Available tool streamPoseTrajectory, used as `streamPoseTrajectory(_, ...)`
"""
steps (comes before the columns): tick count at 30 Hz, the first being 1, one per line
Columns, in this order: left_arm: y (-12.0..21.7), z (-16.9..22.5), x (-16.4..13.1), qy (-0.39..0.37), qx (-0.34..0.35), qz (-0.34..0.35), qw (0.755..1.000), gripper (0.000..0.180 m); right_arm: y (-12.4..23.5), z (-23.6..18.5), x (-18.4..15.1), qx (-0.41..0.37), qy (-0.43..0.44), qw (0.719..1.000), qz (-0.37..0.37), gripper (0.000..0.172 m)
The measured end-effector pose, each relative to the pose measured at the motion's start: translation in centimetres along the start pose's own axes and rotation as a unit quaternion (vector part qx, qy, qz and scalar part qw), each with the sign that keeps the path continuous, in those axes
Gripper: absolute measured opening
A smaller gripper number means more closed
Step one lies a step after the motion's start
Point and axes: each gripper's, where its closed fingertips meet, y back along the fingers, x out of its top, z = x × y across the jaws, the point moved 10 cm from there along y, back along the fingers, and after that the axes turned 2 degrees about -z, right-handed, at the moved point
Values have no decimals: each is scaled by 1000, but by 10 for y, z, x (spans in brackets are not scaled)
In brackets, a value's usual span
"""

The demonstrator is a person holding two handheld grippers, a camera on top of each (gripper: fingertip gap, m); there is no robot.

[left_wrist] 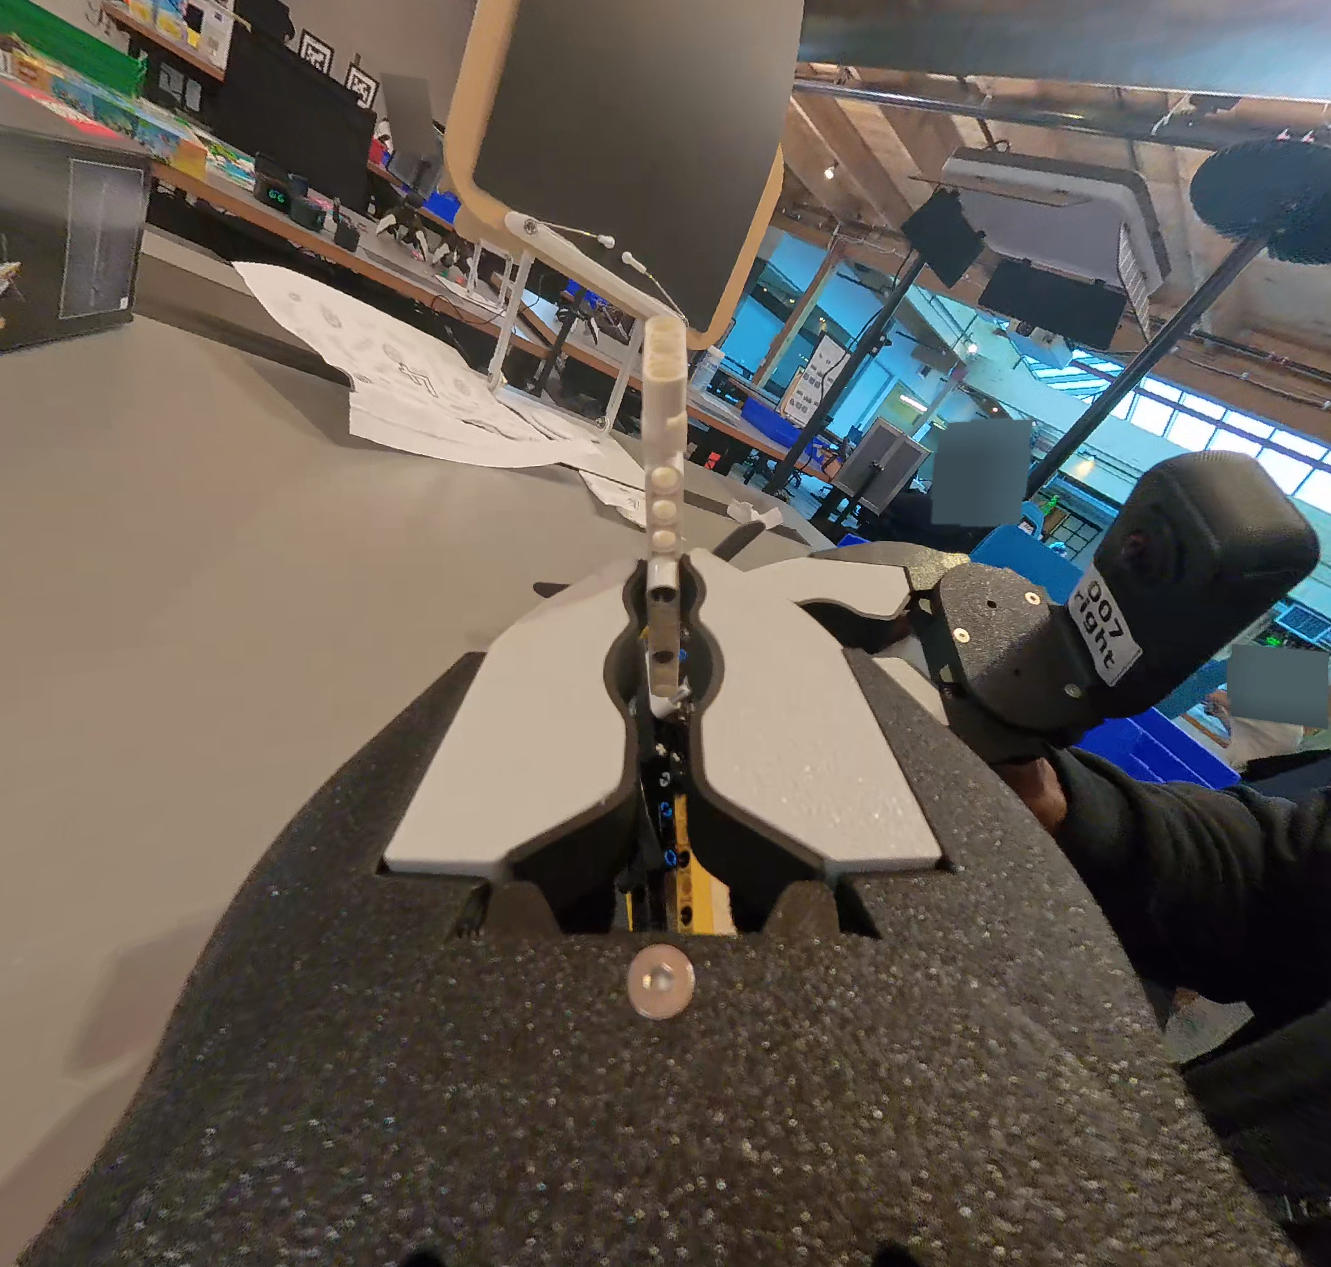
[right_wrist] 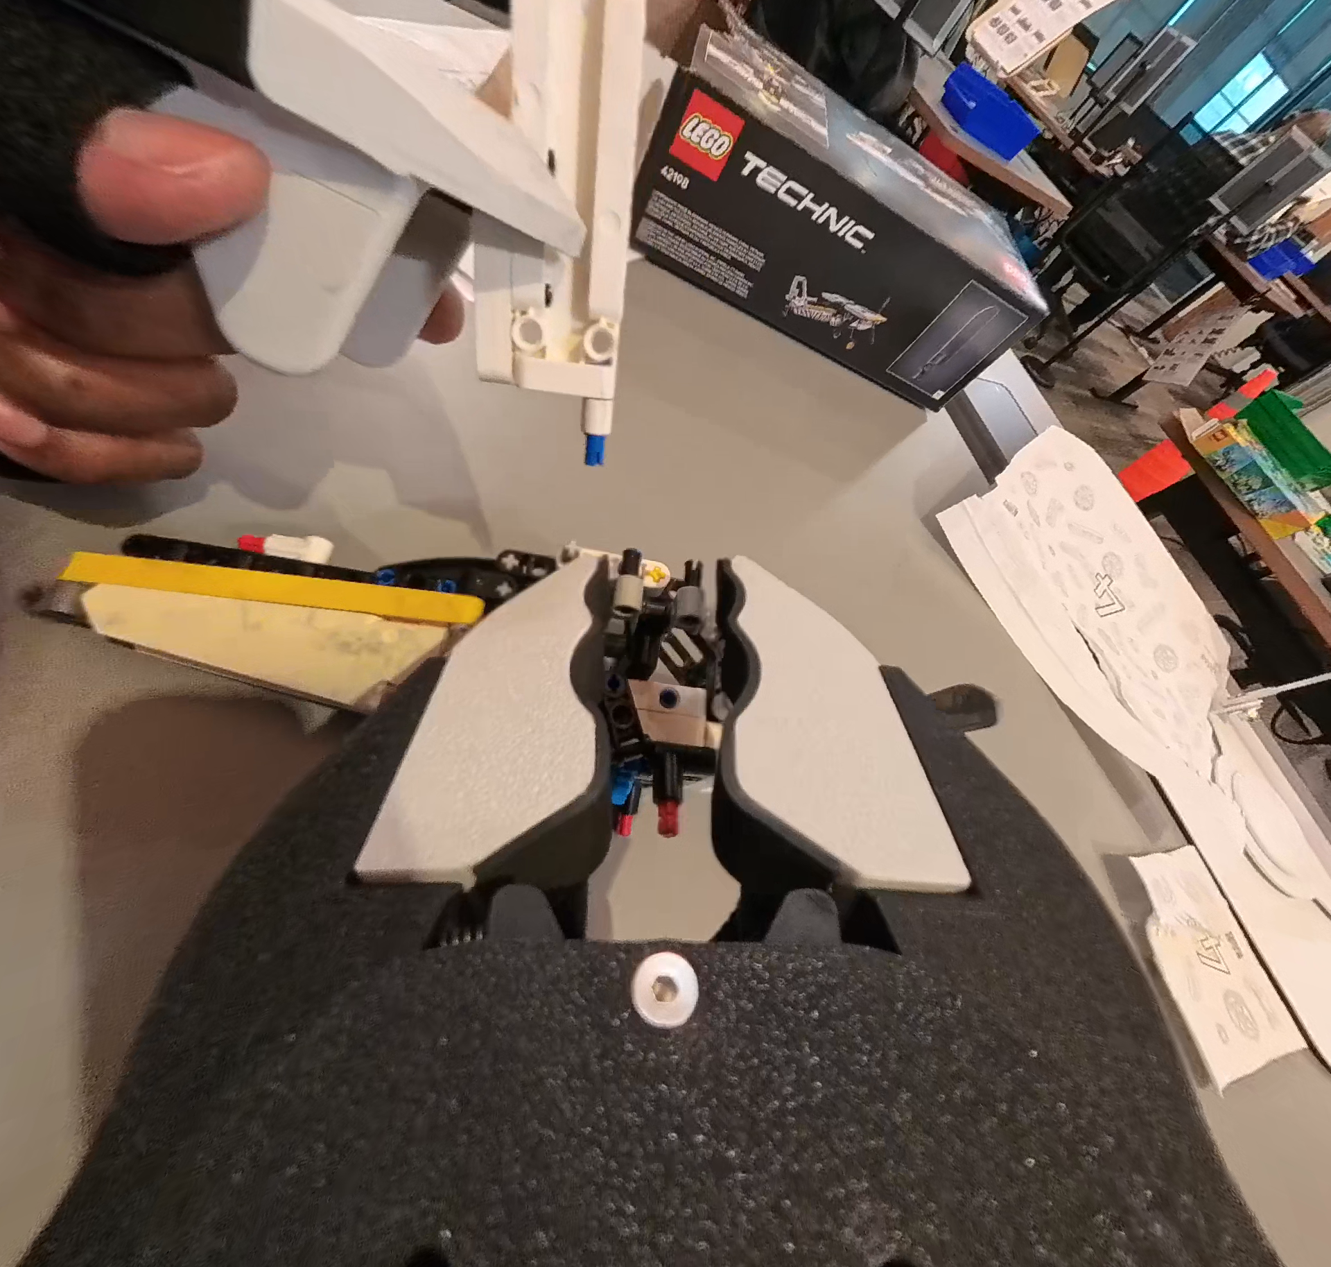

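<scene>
Left wrist view: your left gripper (left_wrist: 666, 587) is clamped on a white beam frame (left_wrist: 664, 433) that stands straight up out of the jaws, the fingers (left_wrist: 576, 663) tight against its lower end. Most of the frame rises clear of the grip, so a knock near the top could lever it round or out of the pads. The right gripper (left_wrist: 857, 584) sits just to the right, close enough to bump.

Right wrist view: your right gripper (right_wrist: 666, 587) is closed round a black and grey brick assembly (right_wrist: 659, 663), which lies on the grey table (right_wrist: 756, 483); both pads bear on its sides. Its yellow wing (right_wrist: 274, 595) runs off to the left, outside the jaws, and that weight could twist the assembly if you lift. The white frame hangs above and farther off, its blue pin (right_wrist: 594, 451) pointing down, well apart from the assembly. If the pin comes down skewed, I judge it would jam or push the assembly askew. The black box (right_wrist: 828, 224) stands far right.
</scene>
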Motion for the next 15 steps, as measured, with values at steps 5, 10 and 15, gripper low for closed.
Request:
streamPoseTrajectory(5,7,4,1,-11,-17,1,1000,9,20,6,9,-20,7,999,42,39)
streamPoseTrajectory(10,16,10,4,-18,-29,1,999,9,46,-5,-13,1,-11,1000,-6,31)
streamPoseTrajectory(15,19,14,1,-20,-45,1,999,9,37,-27,-31,28,-24,997,-67,30)
